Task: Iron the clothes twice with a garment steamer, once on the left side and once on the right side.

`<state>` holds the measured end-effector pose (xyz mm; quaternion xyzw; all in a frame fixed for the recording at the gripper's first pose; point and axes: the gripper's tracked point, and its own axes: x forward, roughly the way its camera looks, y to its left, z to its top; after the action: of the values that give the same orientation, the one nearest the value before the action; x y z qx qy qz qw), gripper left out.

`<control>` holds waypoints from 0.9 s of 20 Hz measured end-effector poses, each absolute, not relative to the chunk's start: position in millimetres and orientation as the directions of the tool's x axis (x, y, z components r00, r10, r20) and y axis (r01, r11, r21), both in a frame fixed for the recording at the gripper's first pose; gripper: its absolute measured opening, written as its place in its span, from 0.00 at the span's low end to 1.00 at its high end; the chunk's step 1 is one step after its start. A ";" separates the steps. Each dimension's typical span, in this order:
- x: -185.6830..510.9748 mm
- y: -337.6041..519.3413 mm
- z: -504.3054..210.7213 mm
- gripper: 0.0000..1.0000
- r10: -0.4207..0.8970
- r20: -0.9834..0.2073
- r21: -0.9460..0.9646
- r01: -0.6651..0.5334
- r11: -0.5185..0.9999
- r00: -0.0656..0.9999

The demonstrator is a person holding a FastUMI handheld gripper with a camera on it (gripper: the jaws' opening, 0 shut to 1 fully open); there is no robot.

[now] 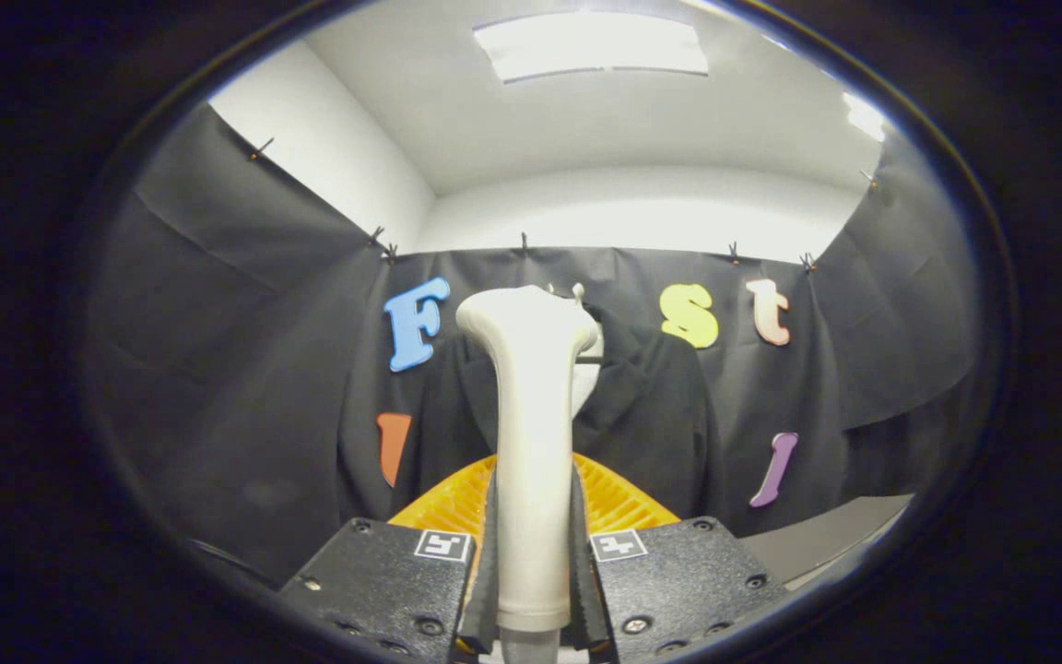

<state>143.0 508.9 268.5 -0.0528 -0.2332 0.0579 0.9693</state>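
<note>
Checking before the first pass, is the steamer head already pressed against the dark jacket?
No. The steamer stands upright, clamped between the gripper fingers, and the dark jacket hangs beyond it on the booth wall.

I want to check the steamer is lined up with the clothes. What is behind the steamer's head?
The claw is shut on the steamer. Behind its head hangs a dark jacket against the booth wall; the steamer covers the jacket's middle and most of its hanger.

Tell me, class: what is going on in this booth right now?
The gripper is shut on the handle of a pale garment steamer, which stands upright between its fingers. Beyond it a dark garment hangs on the booth wall. The steamer's head is raised before the garment; whether they touch cannot be told.
</note>
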 end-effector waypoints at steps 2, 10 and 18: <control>154.8 526.8 282.0 0.34 0.168 0.472 -0.150 -0.108 0.983 0.865; 202.8 566.7 318.0 0.34 0.213 0.523 -0.183 -0.136 0.974 0.825; 249.8 571.2 290.0 0.34 0.204 0.438 -0.184 -0.135 0.974 0.876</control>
<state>249.8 571.2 290.0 -0.0740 -0.2334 0.0876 0.9656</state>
